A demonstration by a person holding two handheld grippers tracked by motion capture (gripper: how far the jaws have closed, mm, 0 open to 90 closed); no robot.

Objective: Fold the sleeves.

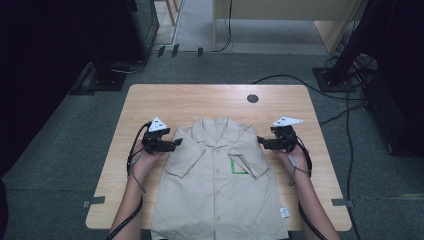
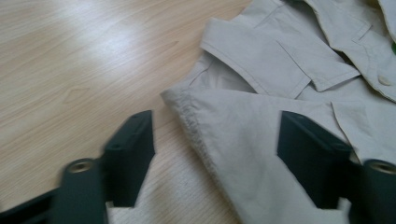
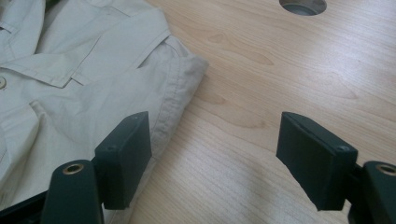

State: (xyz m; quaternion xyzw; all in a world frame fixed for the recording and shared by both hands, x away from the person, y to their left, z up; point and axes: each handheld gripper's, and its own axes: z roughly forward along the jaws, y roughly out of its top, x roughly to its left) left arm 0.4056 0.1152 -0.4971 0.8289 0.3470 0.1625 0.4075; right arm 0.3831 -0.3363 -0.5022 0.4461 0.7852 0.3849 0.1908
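A beige short-sleeved shirt lies face up on the wooden table, both sleeves folded in over its front. My left gripper sits at the shirt's left shoulder. In the left gripper view it is open, the folded shoulder edge of the shirt lying between the jaws with no pad pressing on it. My right gripper is at the other shoulder. In the right gripper view it is open, one jaw by the shirt's edge, the other over bare wood.
A round cable hole is in the table's far edge, also near the right gripper. A green pocket outline and a white label mark the shirt. Cables and stand bases lie on the grey floor around the table.
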